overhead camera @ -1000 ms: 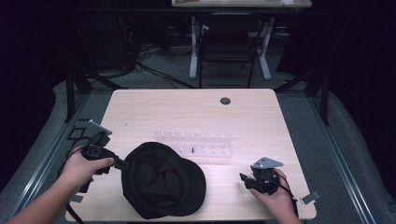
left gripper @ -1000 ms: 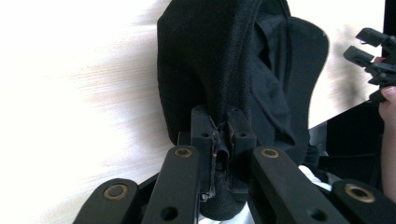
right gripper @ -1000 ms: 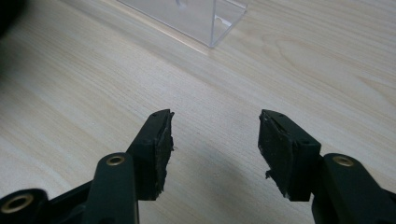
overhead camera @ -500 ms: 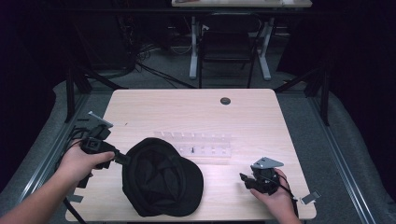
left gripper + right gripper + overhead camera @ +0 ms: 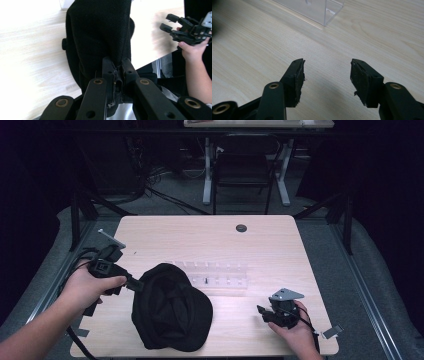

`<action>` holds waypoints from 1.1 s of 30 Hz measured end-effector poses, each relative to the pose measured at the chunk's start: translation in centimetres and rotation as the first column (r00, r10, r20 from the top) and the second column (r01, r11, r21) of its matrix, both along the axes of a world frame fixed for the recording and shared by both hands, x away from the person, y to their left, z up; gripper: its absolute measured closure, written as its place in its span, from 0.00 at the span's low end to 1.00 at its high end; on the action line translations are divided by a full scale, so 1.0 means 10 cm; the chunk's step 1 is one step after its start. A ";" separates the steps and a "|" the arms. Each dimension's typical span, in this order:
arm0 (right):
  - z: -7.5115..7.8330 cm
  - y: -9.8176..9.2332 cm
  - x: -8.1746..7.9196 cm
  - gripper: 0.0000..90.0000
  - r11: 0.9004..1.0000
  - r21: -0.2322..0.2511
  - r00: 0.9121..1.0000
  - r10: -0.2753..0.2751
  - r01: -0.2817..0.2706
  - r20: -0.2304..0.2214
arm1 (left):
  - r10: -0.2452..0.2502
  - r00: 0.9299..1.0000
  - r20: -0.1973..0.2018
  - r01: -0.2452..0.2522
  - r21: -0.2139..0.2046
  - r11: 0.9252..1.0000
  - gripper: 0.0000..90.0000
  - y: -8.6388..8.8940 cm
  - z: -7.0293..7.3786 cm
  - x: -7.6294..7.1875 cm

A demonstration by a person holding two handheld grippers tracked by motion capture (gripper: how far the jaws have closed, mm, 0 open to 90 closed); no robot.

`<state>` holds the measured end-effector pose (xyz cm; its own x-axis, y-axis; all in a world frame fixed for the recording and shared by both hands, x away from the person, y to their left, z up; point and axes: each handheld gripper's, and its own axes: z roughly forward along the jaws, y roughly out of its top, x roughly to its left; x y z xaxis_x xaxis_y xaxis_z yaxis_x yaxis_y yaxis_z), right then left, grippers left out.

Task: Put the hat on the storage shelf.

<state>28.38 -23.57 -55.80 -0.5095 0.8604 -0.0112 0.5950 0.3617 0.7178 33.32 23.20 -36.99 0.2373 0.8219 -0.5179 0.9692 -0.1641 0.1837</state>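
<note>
On the wooden table (image 5: pixel 200 232), the left gripper (image 5: pixel 134 282) is clamped on the black cap (image 5: pixel 172 307) edge, while the right gripper (image 5: pixel 261 311), right of the cap, has its jaws apart.

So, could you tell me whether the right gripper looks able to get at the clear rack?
Probably yes: the right gripper is open, and bare table lies between it and the clear rack.

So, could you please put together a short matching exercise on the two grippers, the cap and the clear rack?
Things:
1. left gripper
2. right gripper
3. black fabric cap
4. clear plastic rack

States:
A. fingers apart, nothing between them
B. stands mid-table, beyond the cap
C. pinched at its edge
D. fingers closed on fabric

Pairs: 1-D, 2-A, 3-C, 4-B
</note>
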 end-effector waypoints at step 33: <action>0.01 -0.01 0.00 0.49 1.000 -0.007 1.000 0.002 -0.002 0.001 | -0.007 0.995 -0.096 -0.039 -0.465 0.884 0.94 0.01 0.06 -0.01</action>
